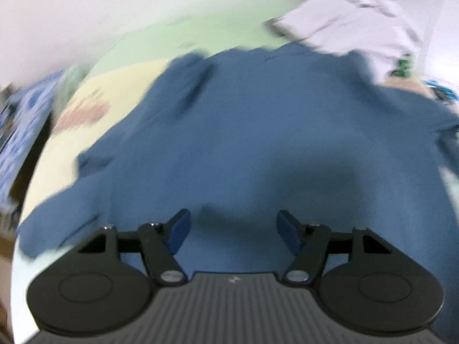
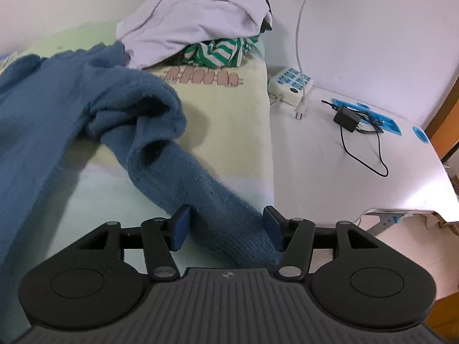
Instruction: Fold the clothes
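A: Where's the blue sweater (image 2: pixel 57 109) lying?

B: I see it spread over the pale blanket (image 2: pixel 229 120) on the table (image 2: pixel 330 149), one sleeve (image 2: pixel 206 195) trailing toward the near edge.

A: And the right hand-held gripper (image 2: pixel 226 225)?

B: Its jaws stand apart on either side of the sleeve's cuff; I can't tell whether the pads press it.

A: The left hand-held gripper (image 1: pixel 233 228)?

B: Released, hovering over the sweater's body (that view is blurred). A heap of pale clothes (image 2: pixel 198 20) sits at the far end.
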`<state>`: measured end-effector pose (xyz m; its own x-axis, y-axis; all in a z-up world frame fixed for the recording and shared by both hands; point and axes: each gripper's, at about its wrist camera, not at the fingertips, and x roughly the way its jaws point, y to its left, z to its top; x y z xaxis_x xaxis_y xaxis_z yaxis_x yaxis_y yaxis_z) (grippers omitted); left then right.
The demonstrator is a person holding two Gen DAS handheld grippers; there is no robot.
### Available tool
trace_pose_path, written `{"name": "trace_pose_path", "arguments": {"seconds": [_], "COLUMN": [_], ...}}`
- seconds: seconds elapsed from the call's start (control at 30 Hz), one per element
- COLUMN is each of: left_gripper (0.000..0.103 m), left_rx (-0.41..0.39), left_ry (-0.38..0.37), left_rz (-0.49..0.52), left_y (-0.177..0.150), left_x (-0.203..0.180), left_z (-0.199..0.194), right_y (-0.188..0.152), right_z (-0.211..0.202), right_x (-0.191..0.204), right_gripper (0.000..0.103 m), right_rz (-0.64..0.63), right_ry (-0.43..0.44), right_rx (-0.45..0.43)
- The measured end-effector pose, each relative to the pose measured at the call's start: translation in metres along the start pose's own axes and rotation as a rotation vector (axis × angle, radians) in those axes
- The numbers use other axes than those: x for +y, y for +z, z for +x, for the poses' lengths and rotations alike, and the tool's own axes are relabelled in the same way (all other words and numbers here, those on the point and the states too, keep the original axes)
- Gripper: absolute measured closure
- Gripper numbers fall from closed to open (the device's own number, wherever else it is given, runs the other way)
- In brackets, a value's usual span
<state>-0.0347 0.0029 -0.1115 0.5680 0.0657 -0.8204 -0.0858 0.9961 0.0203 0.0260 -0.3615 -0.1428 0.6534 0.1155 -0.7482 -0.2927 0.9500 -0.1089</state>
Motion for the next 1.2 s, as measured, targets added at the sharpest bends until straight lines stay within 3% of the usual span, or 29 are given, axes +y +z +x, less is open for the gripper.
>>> {"name": "trace_pose_path", "arguments": {"seconds": [0.03,0.1,0.2,0.27,0.43,0.57,0.7,0.77,0.87,0.97,1.03,1.2], "left_gripper": [0.034,0.034,0.034,0.043,0.051,0.046,0.046,0.043,0.041,0.042,0.042,0.042], "left_rx": [-0.012,-0.035,-0.061,-0.043,0.009,-0.001,-0.005,-0.008,-0.047,-0.020,-0.011,-0.013], "left_ry": [-0.037,-0.102,-0.158,-0.194,-0.246,-0.246,-0.289,-0.311,-0.286,-0.338,-0.348,-0.234], "left_rz": [0.020,0.076,0.177,0.212,0.230,0.283,0.301,0.358,0.428,0.345,0.263,0.116], "left_y": [0.009,0.025,0.047,0.061,0.090,0.084,0.081,0.072,0.056,0.055,0.057,0.060], "left_x": [-0.013,-0.043,-0.092,-0.116,-0.157,-0.189,-0.209,-0.218,-0.221,-0.196,-0.169,-0.102], "left_z": [0.002,0.009,0.028,0.043,0.079,0.091,0.088,0.081,0.076,0.071,0.066,0.054], "right_y": [0.002,0.007,0.020,0.030,0.062,0.071,0.067,0.058,0.041,0.034,0.045,0.071], "right_z": [-0.001,-0.005,-0.010,-0.015,-0.034,-0.032,-0.009,-0.007,-0.019,-0.027,-0.030,-0.031], "right_x": [-0.002,-0.006,-0.016,-0.028,-0.073,-0.107,-0.107,-0.112,-0.120,-0.118,-0.105,-0.047], "right_gripper": [0.091,0.095,0.096,0.097,0.097,0.097,0.097,0.097,0.097,0.096,0.096,0.096], "right_rz": [0.008,0.021,0.019,0.045,0.207,0.390,0.430,0.484,0.608,0.679,0.584,0.273], "right_ry": [0.016,0.001,-0.088,-0.144,-0.296,-0.287,-0.322,-0.329,-0.308,-0.218,-0.167,-0.069], "right_rx": [-0.003,-0.019,-0.070,-0.112,-0.256,-0.317,-0.291,-0.278,-0.295,-0.340,-0.385,-0.470]}}
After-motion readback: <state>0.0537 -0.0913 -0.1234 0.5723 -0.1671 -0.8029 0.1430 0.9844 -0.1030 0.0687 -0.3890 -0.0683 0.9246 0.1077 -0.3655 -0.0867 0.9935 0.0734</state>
